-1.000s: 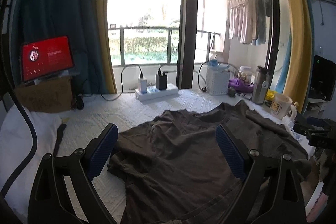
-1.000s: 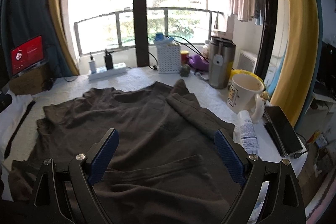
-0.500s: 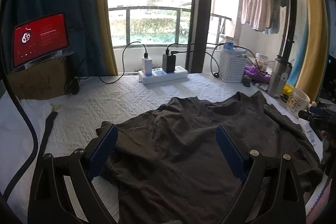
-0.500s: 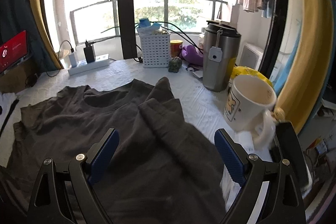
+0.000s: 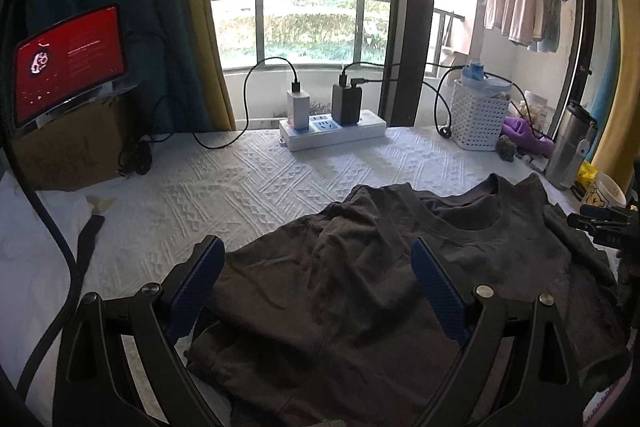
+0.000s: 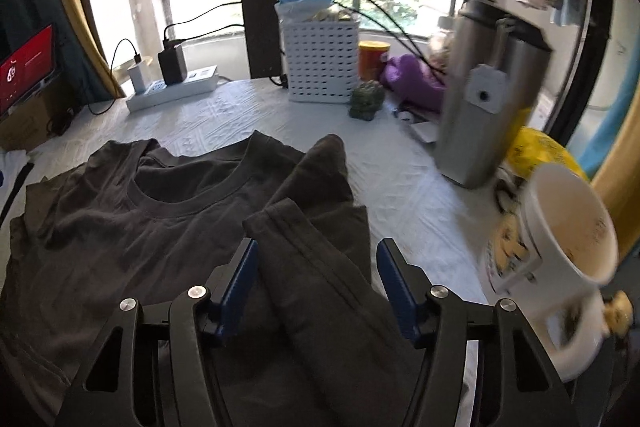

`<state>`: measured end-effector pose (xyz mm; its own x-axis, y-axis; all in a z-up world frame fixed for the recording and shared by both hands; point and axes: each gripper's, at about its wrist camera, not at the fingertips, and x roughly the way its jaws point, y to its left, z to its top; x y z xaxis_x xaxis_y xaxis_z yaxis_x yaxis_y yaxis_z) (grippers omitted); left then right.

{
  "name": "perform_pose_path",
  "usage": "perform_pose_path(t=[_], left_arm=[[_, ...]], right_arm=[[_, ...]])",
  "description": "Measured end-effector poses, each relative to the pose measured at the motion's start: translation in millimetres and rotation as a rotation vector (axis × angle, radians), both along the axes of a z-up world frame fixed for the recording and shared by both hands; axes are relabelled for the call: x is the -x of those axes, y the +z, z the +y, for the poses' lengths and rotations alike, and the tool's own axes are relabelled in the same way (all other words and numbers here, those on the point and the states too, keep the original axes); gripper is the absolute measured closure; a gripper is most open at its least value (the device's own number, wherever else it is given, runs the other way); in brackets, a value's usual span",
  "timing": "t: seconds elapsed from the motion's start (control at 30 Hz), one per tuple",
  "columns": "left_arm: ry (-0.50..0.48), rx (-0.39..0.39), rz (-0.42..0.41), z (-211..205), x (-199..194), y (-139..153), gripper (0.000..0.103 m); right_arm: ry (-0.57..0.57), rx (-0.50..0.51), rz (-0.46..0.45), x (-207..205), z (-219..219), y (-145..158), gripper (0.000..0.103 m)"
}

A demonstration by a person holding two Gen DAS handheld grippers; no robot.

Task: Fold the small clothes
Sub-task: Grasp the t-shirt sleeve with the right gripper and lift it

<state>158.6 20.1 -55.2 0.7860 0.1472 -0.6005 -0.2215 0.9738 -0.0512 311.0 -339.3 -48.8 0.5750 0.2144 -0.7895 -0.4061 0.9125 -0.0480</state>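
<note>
While your right gripper (image 6: 316, 283) closes, its blue pads straddle the folded-over sleeve (image 6: 304, 251) of the dark T-shirt (image 5: 360, 287) without pressing it. Your left gripper (image 5: 316, 291) hangs wide open above the shirt's other shoulder, spread on the white quilted table cover (image 5: 248, 183).

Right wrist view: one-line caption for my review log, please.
Right tongs closing around the folded-in sleeve of a dark T-shirt, beside a white mug.

T-shirt (image 5: 360, 291) | dark grey | spread flat, rumpled | right sleeve folded inward
</note>
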Motion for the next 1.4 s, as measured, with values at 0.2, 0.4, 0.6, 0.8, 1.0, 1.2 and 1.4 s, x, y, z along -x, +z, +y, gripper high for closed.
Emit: perform_pose_path(t=[0.2,0.4,0.6,0.8,1.0,1.2,1.4], left_arm=[[-0.005,0.001,0.015,0.5,-11.0,-3.4,0.010],[0.007,0.008,0.035,6.9,-17.5,-8.6,0.010],[0.008,0.011,0.042,9.2,-21.9,-11.1,0.010],[-0.003,0.011,0.044,7.2,-25.5,-11.5,0.010],[0.006,0.013,0.045,10.6,-25.1,-10.7,0.010],[0.011,0.015,0.044,14.4,-22.3,-11.3,0.010],[0.018,0.024,0.043,17.9,-16.9,-12.7,0.010]], right_arm=[[0.073,0.030,0.067,-20.3,9.8,-15.5,0.040],[0.153,0.067,0.124,-22.0,21.8,-31.6,0.059],[0.092,0.049,0.107,-23.4,4.0,-23.1,0.093],[-0.051,0.081,0.046,-29.1,-27.4,-6.1,0.098],[-0.135,0.062,-0.003,-25.3,-47.0,7.1,0.101],[-0.086,0.057,0.017,-18.0,-42.9,11.0,0.101],[-0.101,0.060,0.098,-20.9,-42.6,-9.1,0.100]])
